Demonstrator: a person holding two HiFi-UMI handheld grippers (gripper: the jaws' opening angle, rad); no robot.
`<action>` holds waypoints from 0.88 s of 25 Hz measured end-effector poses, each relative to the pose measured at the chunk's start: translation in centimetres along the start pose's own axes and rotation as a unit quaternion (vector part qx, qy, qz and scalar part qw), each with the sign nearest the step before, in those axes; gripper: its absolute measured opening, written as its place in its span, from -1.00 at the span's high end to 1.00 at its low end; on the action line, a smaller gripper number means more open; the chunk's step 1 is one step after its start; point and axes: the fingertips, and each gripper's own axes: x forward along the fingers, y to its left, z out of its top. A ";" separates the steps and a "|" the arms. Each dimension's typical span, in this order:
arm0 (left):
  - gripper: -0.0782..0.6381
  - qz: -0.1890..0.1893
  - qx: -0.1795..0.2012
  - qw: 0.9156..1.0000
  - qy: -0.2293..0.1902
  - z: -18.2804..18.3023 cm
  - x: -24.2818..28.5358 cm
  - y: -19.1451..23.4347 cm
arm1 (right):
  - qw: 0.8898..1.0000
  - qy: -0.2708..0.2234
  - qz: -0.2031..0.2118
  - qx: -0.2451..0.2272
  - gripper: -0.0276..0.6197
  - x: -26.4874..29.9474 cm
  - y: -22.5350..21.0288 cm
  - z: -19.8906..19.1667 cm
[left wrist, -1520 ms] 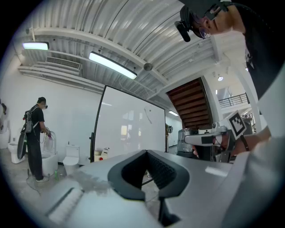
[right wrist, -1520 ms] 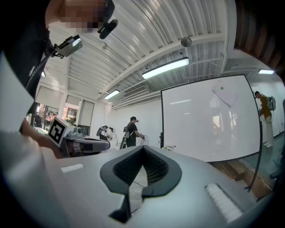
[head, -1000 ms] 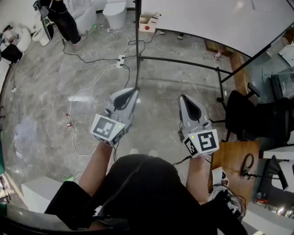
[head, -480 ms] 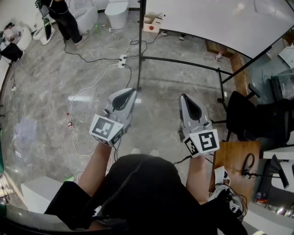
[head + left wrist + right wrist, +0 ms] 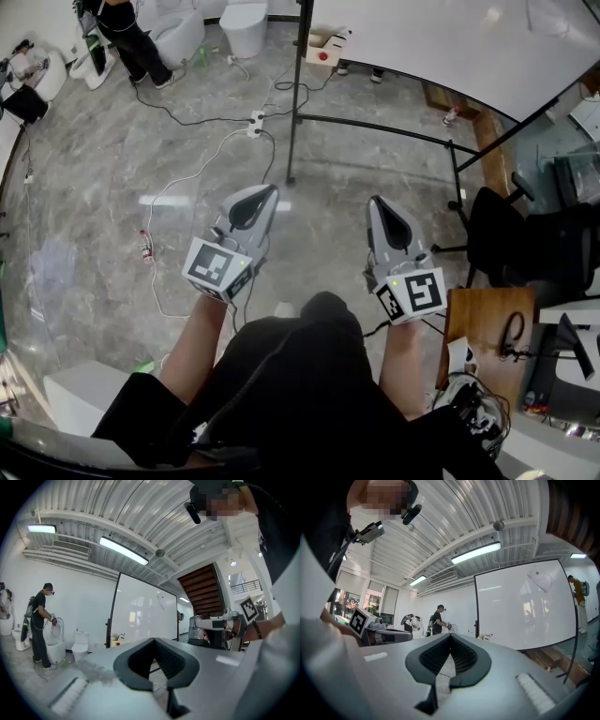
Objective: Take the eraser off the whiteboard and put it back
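You hold both grippers level in front of you, side by side and apart from each other, pointing across the grey floor (image 5: 94, 216) toward the whiteboard (image 5: 441, 37), which stands on a black frame (image 5: 375, 127). The left gripper (image 5: 265, 189) has its fingers together, the tips meeting with nothing between them. The right gripper (image 5: 376, 200) is the same, with its fingers closed on nothing. Both are well apart from the board. You cannot pick out the eraser with certainty. In the right gripper view a small pale shape (image 5: 537, 575) with a greenish dot sits high on the board, toward its right side, but it is too small to tell what it is. At the foot of the board stands a small open box (image 5: 323, 47) with a red spot on its front. A white cable (image 5: 187, 178) runs over the floor from a power strip (image 5: 254, 122). To your right are a black chair (image 5: 506, 239) and a wooden tabletop (image 5: 483, 323). Far off to the left, a person in black (image 5: 131, 37) stands near white fixtures.
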 end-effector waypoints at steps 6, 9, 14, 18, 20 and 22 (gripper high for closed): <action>0.78 0.006 0.001 1.000 -0.007 -0.1 0.1 1.7 | 1.000 0.002 0.011 -0.001 0.89 1.8 0.1 -0.2; 0.78 0.011 0.008 1.000 -0.004 -0.1 1.1 2.4 | 1.000 -0.007 0.015 0.005 0.89 3.0 -1.1 0.0; 0.78 0.025 0.007 1.000 -0.007 -0.6 3.7 4.1 | 0.999 -0.012 0.031 0.010 0.89 6.6 -3.4 -0.9; 0.78 0.037 0.010 0.999 -0.003 -0.4 7.0 5.6 | 0.998 -0.014 0.063 0.003 0.89 10.2 -5.5 -0.4; 0.78 0.041 0.012 0.999 -0.005 0.0 9.2 6.4 | 0.998 -0.017 0.068 0.003 0.89 11.8 -7.2 -0.2; 0.78 0.041 0.014 0.999 -0.007 0.5 11.3 6.9 | 0.997 -0.018 0.072 0.000 0.89 13.2 -8.7 0.0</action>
